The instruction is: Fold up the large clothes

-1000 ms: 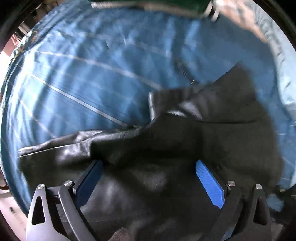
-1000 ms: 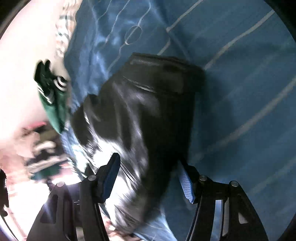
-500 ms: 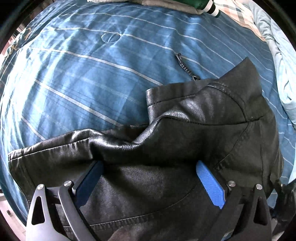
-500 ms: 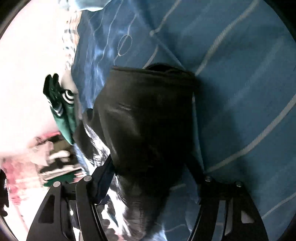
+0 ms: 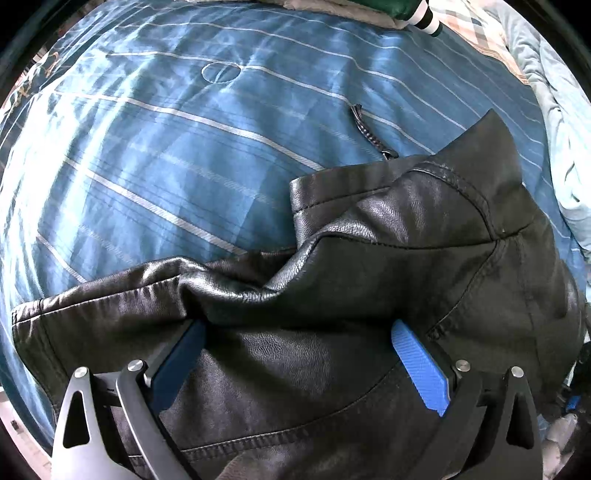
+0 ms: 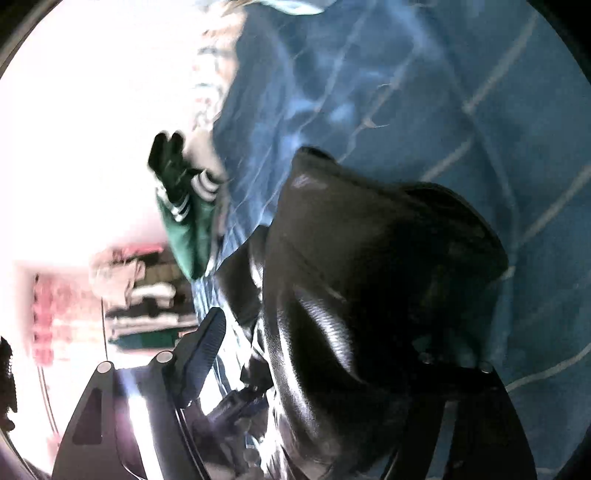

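Note:
A black leather jacket (image 5: 369, 280) lies bunched on a blue striped bedspread (image 5: 166, 140). In the left wrist view it fills the lower half, and a fold drapes over my left gripper (image 5: 295, 332), whose blue pads stand wide apart, open. A zipper pull (image 5: 365, 129) sticks out beyond the collar. In the right wrist view the jacket (image 6: 369, 277) hangs over my right gripper (image 6: 317, 332). Only its left finger (image 6: 203, 350) shows; the right finger is hidden under leather. The jaws stand wide apart, with leather between them.
A green garment with white stripes (image 5: 406, 11) lies at the bed's far edge, also seen in the right wrist view (image 6: 184, 210). A pale blue quilt (image 5: 561, 129) lies at the right. Folded clothes (image 6: 147, 306) are stacked beyond the bed. The left of the right wrist view is glare.
The left gripper has barely moved; the jacket settled and the view sharpened. The right gripper swung and tilted, and the jacket now covers its right finger.

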### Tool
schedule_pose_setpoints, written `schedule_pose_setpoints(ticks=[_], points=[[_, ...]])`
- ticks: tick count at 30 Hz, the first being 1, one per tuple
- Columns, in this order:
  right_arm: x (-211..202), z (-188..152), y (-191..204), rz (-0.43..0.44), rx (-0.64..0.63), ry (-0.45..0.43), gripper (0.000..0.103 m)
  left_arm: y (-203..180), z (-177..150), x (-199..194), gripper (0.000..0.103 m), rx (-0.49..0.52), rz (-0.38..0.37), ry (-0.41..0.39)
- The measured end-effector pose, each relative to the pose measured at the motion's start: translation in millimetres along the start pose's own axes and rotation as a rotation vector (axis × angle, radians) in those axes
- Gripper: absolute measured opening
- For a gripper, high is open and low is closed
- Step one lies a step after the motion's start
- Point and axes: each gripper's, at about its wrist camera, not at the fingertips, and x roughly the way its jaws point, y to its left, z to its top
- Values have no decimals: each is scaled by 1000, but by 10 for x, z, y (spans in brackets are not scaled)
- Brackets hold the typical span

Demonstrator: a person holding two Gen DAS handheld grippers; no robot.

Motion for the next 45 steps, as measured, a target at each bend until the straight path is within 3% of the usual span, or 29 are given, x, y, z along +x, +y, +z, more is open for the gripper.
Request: schedule_pose_setpoints(ticks=[2, 4, 7, 9, 13, 17, 22, 25, 30, 34, 37, 41, 45], points=[[207, 90, -189, -88, 27, 48, 77, -12, -4, 4, 103, 8, 4, -3], [272, 177, -362, 2, 100, 27, 77, -24, -1, 8, 103, 10, 9, -2], [302, 265, -257, 38, 104, 25, 74, -37, 0, 17, 103, 7, 6, -1], [277, 265, -144, 20, 81, 1, 33, -55, 9, 12, 103, 7, 11, -9], [100, 275, 179, 77, 61, -60, 28, -203, 96, 3, 103, 44, -7, -18], [-170, 331, 679, 97, -25, -119, 27, -557, 266, 38, 103, 78, -88, -30], [-383, 507, 1245, 6, -207, -167, 27, -1227, 582, 213, 103, 168, -185, -46], [-402, 554, 1435, -19, -268, -156, 27, -1347, 682, 151, 103, 166, -203, -41], [-203, 204, 1953, -16, -427, -60, 27, -567, 464, -418, 103, -64, -278, -82], [302, -319, 2279, 31, -499, 79, 27, 420, -84, -910, 103, -263, -180, -148], [817, -860, 2304, 26, -553, 203, 27, 1107, -537, -1154, 103, -371, -67, -148], [1541, -1493, 2148, -74, -614, 354, 27, 1727, -994, -1253, 103, -443, 63, -130], [2116, -1939, 1808, -229, -659, 488, 29, 2016, -1213, -1354, 103, -500, 98, -130]])
